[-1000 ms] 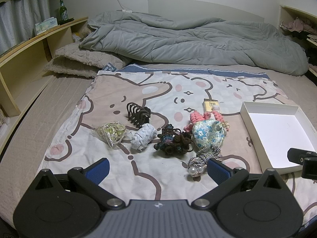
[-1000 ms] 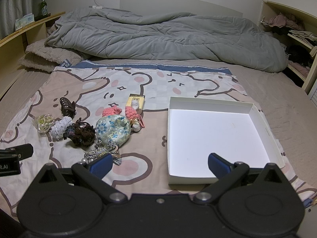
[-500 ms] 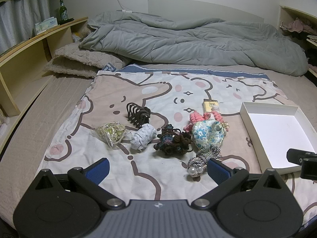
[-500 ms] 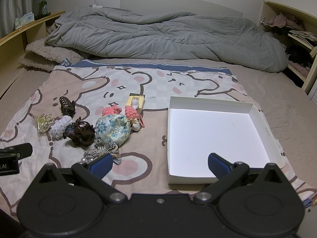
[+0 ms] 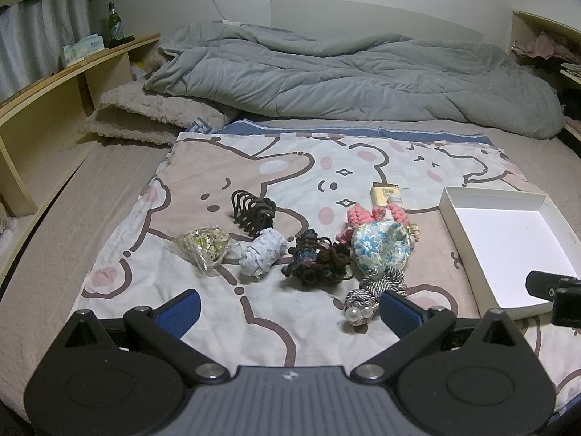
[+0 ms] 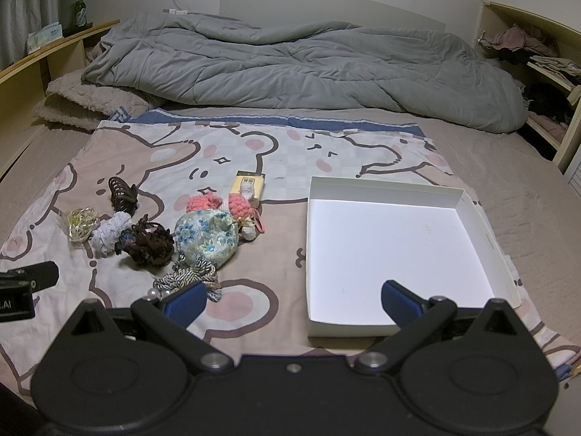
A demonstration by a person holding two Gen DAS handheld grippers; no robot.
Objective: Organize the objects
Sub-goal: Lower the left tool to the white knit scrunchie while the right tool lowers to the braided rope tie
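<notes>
Since a second ago almost nothing has moved: both grippers hang at nearly the same spots above the bed, and every object lies where it did.

In the left wrist view, the left gripper (image 5: pixel 287 303) has its jaws spread wide and holds nothing. Ahead of the jaws lie one dark claw clip (image 5: pixel 252 212), one bag of pale bands (image 5: pixel 205 245), one white scrunchie (image 5: pixel 263 252), one dark yarn scrunchie (image 5: pixel 317 259), one floral pouch (image 5: pixel 381 249), one pink crochet piece (image 5: pixel 366 214) and one yellow packet (image 5: pixel 385 194). One pearl-tipped cord tie (image 5: pixel 366 299) lies just inside the right-hand jaw.

In the right wrist view, the right gripper (image 6: pixel 290 299) is also wide open and empty. One white box (image 6: pixel 399 196), empty, sits ahead of its right-hand jaw; the pile lies ahead and beyond its left-hand jaw.

The step in hand looks like a first pick. The cord tie is nearest, so lowering the jaws astride its bunched middle, not the pearls, should give a firm pinch. The soft bedding will give, so closing should wait until the tips reach cloth.
</notes>
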